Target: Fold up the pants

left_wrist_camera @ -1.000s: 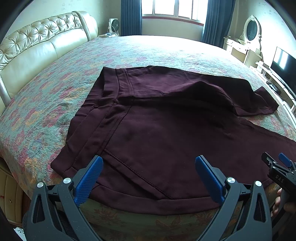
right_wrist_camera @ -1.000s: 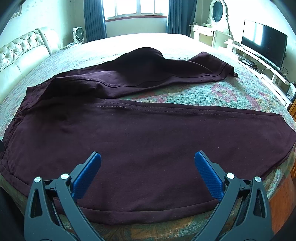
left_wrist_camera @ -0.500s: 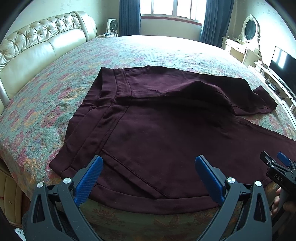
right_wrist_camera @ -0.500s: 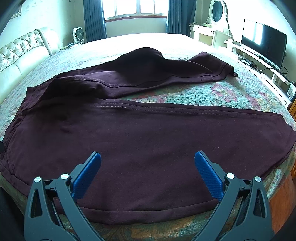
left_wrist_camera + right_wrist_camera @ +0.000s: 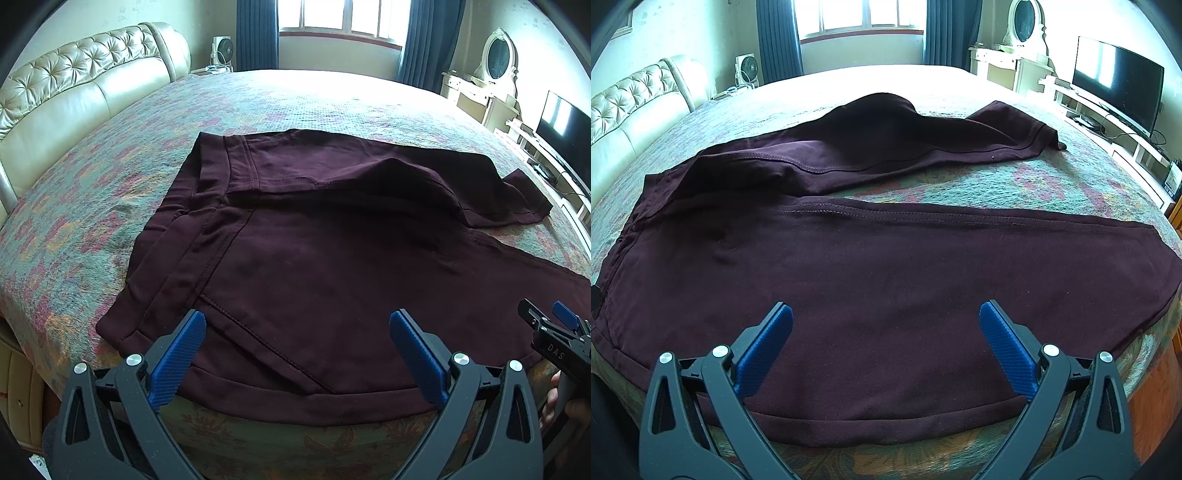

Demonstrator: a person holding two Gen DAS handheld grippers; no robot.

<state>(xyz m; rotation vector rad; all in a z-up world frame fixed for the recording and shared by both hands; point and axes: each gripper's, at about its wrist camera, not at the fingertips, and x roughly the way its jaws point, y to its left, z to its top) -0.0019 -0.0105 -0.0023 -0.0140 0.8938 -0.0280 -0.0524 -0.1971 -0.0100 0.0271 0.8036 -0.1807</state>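
Note:
Dark maroon pants [image 5: 325, 258] lie spread on the bed, waistband at the left, near leg flat along the bed's front edge, far leg rumpled with a raised hump. They also show in the right wrist view [image 5: 886, 280]. My left gripper [image 5: 297, 332] is open and empty, just above the waist end near the front edge. My right gripper [image 5: 886, 325] is open and empty over the near leg. The right gripper also shows at the right edge of the left wrist view [image 5: 554, 332].
The bed [image 5: 92, 192] has a floral quilted cover and a tufted cream headboard [image 5: 74, 92] at the left. A TV [image 5: 1115, 81] on a low stand and a dressing table [image 5: 1015, 70] stand to the right. A fan [image 5: 221, 51] stands by the window.
The left gripper has shifted slightly to the left and back along the waist end. The right gripper has barely moved. The pants have not moved.

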